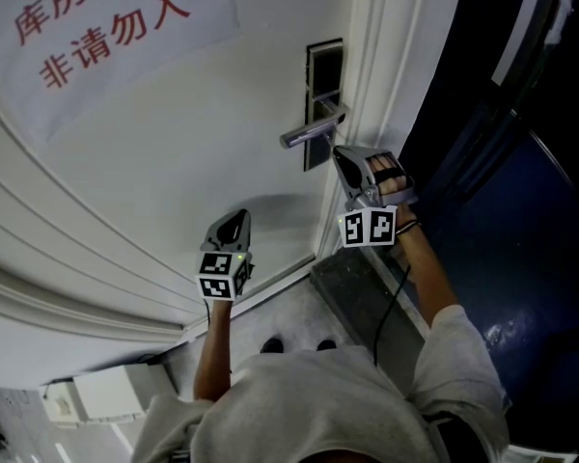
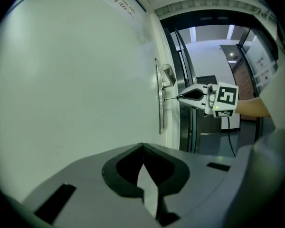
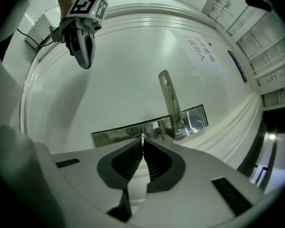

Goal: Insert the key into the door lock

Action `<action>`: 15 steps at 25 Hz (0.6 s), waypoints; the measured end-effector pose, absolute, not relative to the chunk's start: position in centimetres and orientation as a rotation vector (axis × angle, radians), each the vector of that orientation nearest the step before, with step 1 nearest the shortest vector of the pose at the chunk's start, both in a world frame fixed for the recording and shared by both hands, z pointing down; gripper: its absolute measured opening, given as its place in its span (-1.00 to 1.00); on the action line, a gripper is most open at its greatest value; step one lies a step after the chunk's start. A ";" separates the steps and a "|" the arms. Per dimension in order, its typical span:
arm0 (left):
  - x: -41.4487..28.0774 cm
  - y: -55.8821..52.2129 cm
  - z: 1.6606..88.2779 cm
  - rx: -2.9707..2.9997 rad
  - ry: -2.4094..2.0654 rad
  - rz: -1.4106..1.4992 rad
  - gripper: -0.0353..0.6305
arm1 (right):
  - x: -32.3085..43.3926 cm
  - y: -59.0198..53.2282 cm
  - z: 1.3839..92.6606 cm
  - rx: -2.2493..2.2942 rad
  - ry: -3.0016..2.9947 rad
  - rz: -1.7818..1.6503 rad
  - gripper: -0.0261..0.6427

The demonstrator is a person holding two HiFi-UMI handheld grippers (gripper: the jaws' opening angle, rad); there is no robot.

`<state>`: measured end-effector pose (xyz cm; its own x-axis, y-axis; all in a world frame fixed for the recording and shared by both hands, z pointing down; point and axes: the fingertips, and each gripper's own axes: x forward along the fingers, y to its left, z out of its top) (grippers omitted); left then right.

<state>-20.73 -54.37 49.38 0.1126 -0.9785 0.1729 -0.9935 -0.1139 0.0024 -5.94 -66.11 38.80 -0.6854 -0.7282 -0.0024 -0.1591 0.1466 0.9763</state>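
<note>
1. Your left gripper (image 1: pixel 234 222) hangs at seven o'clock of the right one, tips together on nothing, well apart from the lock.
2. Your right gripper (image 3: pixel 142 142) is the nearer hand, clamped on the key (image 3: pixel 143 137), which pokes out at twelve o'clock.
3. The key's long axis runs square to the lock plate (image 3: pixel 118 133) and its tip meets it, with the door handle (image 3: pixel 169 96) at one o'clock. Depth is unclear, so any push likely goes straight along that axis.

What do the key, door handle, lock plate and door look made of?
Seemingly: key: thin, glinting, likely metal; door handle: metal, satin silver sheen; lock plate: polished metal, mirror-like reflections; door: smooth white painted face with moulded ridges, core unclear.
</note>
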 end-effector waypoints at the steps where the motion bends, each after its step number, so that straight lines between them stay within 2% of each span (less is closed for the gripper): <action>1: -20.8 -54.4 49.4 2.249 -2.011 0.194 -0.84 | -6.0 -66.2 38.9 0.836 -1.938 -1.577 -0.83; 15: -21.2 -54.0 49.7 2.225 -2.024 0.206 -0.84 | -6.4 -67.4 39.5 0.754 -1.828 -1.685 -0.83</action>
